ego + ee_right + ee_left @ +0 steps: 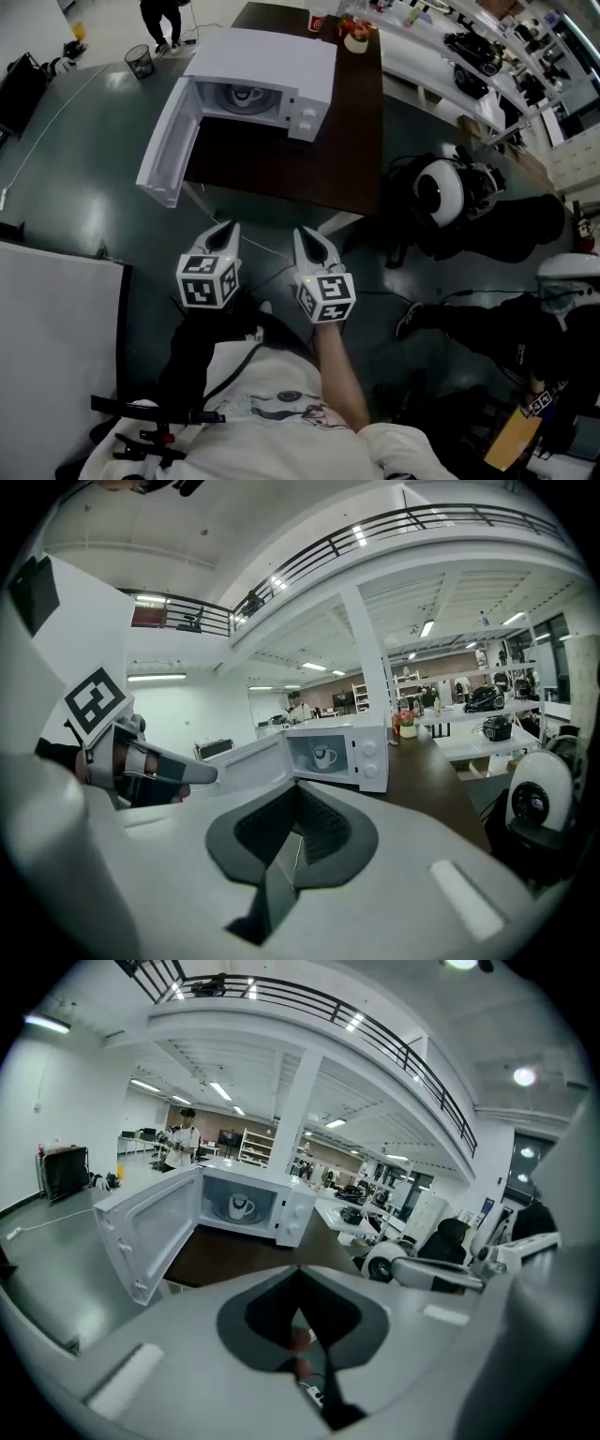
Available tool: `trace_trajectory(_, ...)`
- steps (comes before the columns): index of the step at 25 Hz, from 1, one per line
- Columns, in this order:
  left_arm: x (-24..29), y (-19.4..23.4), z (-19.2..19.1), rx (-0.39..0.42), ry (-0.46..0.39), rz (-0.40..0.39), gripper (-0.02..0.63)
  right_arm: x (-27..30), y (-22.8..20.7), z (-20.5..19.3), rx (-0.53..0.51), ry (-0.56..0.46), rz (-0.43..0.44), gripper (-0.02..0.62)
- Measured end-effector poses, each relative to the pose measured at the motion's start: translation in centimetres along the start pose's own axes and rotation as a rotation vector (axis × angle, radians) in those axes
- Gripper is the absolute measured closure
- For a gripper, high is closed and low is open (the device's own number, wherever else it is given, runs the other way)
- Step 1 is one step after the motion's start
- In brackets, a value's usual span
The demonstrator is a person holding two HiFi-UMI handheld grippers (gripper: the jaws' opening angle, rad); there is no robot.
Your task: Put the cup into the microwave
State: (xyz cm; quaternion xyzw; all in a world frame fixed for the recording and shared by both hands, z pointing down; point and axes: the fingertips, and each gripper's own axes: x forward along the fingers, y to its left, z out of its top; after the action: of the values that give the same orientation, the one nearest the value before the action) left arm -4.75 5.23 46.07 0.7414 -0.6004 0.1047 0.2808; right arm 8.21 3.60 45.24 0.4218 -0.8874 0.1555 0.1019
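Note:
A white microwave (281, 70) stands on the dark brown table (319, 159), its door (169, 141) swung wide open to the left. A white cup (246, 95) with a handle sits upright inside on the turntable; it also shows as the cup (240, 1207) in the left gripper view and the cup (323, 757) in the right gripper view. My left gripper (225, 232) and right gripper (309, 239) hang side by side over the floor, short of the table's near edge, both pointing at the microwave. Each one is shut with nothing between its jaws.
A white board (56, 319) stands at the left. A white and black helmet-like machine (441, 192) and a seated person in dark clothes (516, 328) are on the right. A wire bin (140, 61) and a standing person (164, 19) are beyond the microwave. A flower pot (356, 39) sits at the table's far end.

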Motion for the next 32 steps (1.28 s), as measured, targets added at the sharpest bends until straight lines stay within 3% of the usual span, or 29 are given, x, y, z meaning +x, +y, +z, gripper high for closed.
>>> trace_trajectory(10, -4.3, -0.8, 0.0, 0.004, -0.055, -0.039, 0.606, -4.8, 3.5, 0.2, -0.009, -0.022, -0.022, 0.594)
trace_trajectory(16, -11.7, 0.6, -1.4, -0.015, -0.052, -0.046, 0.606, -9.0, 10.0, 0.5, -0.121, 0.010, -0.015, 0.594)
trace_trajectory(25, -20.4, 3.7, -5.4, 0.021, -0.071, -0.052, 0.606, -13.3, 16.9, -2.3, -0.059, -0.018, -0.082, 0.594)
trace_trajectory(32, -21.8, 3.4, -7.5, 0.035, -0.067, -0.092, 0.606, -16.0, 19.0, -3.6, -0.063, -0.040, -0.118, 0.594)
